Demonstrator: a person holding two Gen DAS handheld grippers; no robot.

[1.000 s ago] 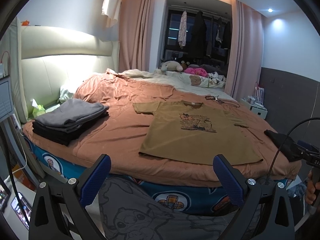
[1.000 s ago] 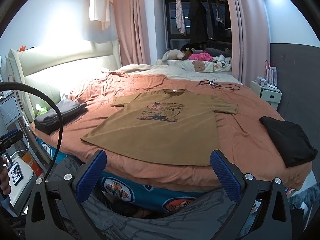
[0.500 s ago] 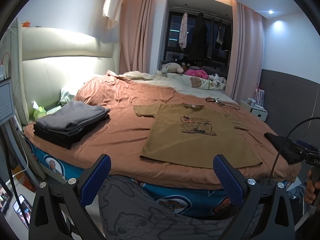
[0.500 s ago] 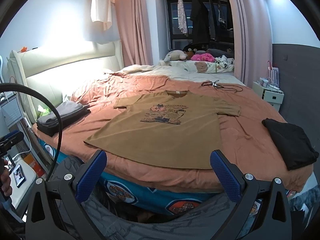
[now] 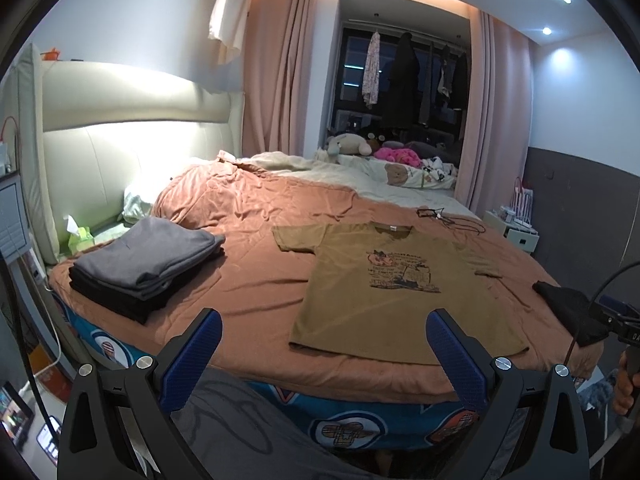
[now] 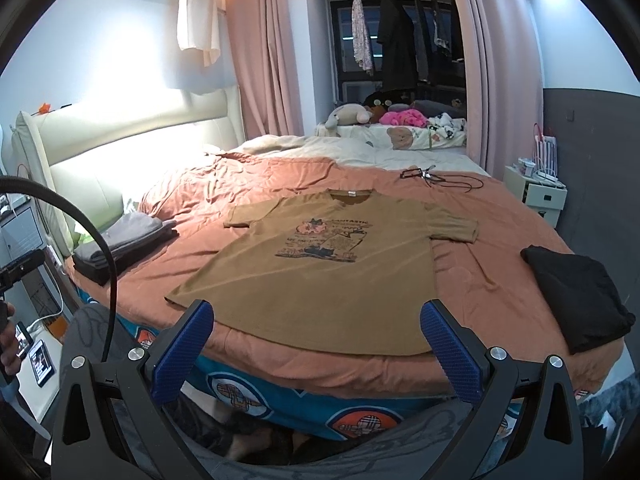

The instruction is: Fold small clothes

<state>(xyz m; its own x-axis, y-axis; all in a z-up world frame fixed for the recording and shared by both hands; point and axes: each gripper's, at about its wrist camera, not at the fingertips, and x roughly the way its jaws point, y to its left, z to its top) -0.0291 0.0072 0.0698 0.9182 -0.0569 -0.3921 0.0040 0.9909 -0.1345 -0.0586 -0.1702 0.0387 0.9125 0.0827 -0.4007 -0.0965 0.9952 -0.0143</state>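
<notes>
A tan T-shirt (image 5: 394, 288) (image 6: 332, 264) with a dark print lies spread flat, front up, on the orange-brown bedspread (image 5: 256, 272) (image 6: 492, 264), collar toward the far side. My left gripper (image 5: 320, 354) is open, held back from the bed's near edge, left of the shirt's hem. My right gripper (image 6: 316, 344) is open too, hovering just short of the hem, nothing between its blue pads. Neither touches the cloth.
A stack of folded grey and black clothes (image 5: 140, 264) (image 6: 120, 240) sits at the bed's left corner. A folded black garment (image 6: 576, 292) (image 5: 572, 308) lies at the right. Glasses and a cable (image 6: 432, 176) lie beyond the collar. Plush toys (image 6: 376, 114) sit at the back, a white nightstand (image 6: 540, 196) at right.
Both grippers have drifted slightly upward and closer, so the bed and shirt sit a little lower and larger in view. Both stay open; the shirt has not moved.
</notes>
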